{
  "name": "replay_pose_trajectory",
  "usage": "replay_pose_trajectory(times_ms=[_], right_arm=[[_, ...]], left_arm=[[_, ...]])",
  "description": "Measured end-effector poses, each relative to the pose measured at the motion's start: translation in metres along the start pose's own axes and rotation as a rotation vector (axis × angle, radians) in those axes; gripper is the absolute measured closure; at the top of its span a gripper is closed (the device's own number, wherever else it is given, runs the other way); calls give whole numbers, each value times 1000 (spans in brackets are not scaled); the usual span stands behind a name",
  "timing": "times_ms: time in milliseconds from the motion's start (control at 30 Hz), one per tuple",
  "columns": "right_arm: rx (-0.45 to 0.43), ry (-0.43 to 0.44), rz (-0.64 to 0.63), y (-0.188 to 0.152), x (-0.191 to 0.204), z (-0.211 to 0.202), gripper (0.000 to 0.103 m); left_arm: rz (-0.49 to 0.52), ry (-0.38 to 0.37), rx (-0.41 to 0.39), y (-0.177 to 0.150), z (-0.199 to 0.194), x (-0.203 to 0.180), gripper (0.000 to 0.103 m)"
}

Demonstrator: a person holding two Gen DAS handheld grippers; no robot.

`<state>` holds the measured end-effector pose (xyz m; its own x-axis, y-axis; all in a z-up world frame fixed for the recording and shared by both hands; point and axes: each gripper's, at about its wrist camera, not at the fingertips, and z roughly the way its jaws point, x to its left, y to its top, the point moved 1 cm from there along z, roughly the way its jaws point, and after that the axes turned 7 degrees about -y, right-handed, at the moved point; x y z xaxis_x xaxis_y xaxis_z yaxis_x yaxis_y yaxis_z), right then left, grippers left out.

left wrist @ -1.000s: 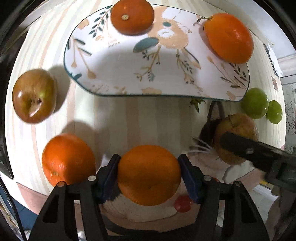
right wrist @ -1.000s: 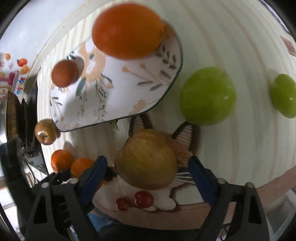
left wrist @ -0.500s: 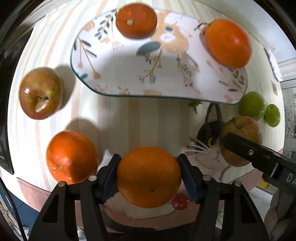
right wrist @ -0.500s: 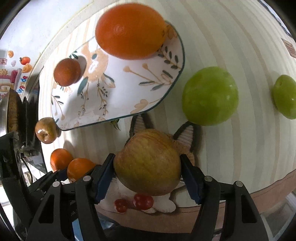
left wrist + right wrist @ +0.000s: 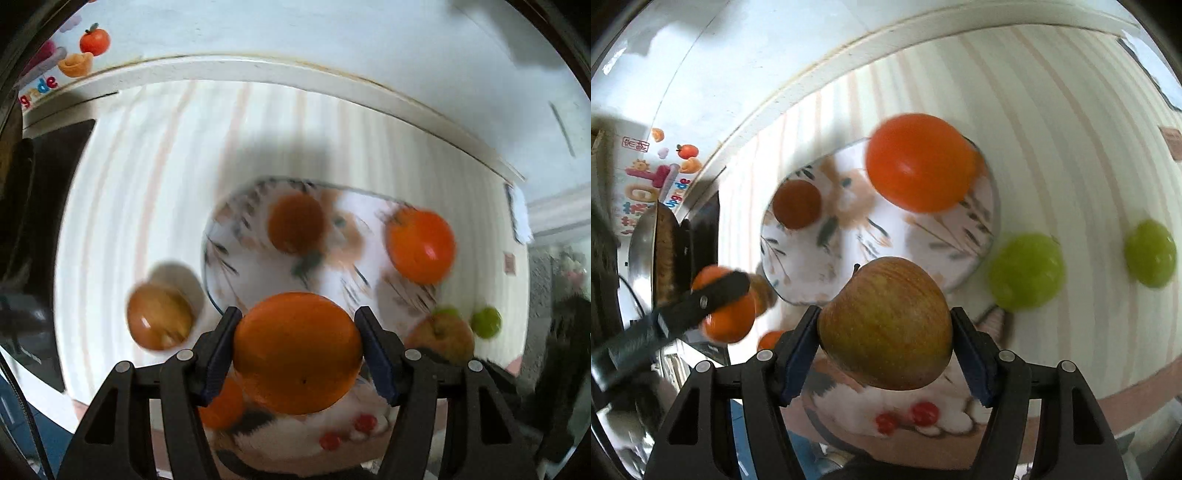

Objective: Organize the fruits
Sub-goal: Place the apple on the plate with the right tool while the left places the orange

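Observation:
My left gripper (image 5: pixel 297 350) is shut on an orange (image 5: pixel 297 350) and holds it above the table, near the floral plate (image 5: pixel 258 273). The plate carries a small dark orange (image 5: pixel 295 223) and a large orange (image 5: pixel 421 245). My right gripper (image 5: pixel 884 325) is shut on a red-yellow apple (image 5: pixel 884 325), lifted in front of the same plate (image 5: pixel 923 243). A second apple (image 5: pixel 159 319) lies left of the plate. Another orange (image 5: pixel 221 406) lies on the table below my left gripper. Two green fruits (image 5: pixel 1027 271) (image 5: pixel 1150 253) lie right of the plate.
The striped tablecloth (image 5: pixel 147 184) has a cat print with red cherries (image 5: pixel 916 417) at its front edge. A wall runs along the back. A dark pan and stove (image 5: pixel 665 251) stand at the left in the right wrist view.
Both grippers have lifted their fruit off the table and tilted up; the right gripper closed on the apple. The plate now looks farther away and the views are blurred by motion.

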<state>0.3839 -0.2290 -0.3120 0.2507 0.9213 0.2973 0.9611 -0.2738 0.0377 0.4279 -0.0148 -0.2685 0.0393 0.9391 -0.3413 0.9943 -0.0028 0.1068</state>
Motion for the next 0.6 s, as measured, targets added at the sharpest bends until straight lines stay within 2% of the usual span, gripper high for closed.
replay_pose_trajectory(times_ms=[233, 400, 600], right_arm=[[8, -11, -38, 27, 40, 43, 32], [12, -54, -86, 34, 57, 69, 32], [47, -74, -119, 34, 56, 84, 31]], left_arm=[[-44, 46, 97, 33, 49, 29, 42], [-55, 62, 125, 39, 61, 36, 42], [-41, 74, 163, 39, 72, 34, 41]])
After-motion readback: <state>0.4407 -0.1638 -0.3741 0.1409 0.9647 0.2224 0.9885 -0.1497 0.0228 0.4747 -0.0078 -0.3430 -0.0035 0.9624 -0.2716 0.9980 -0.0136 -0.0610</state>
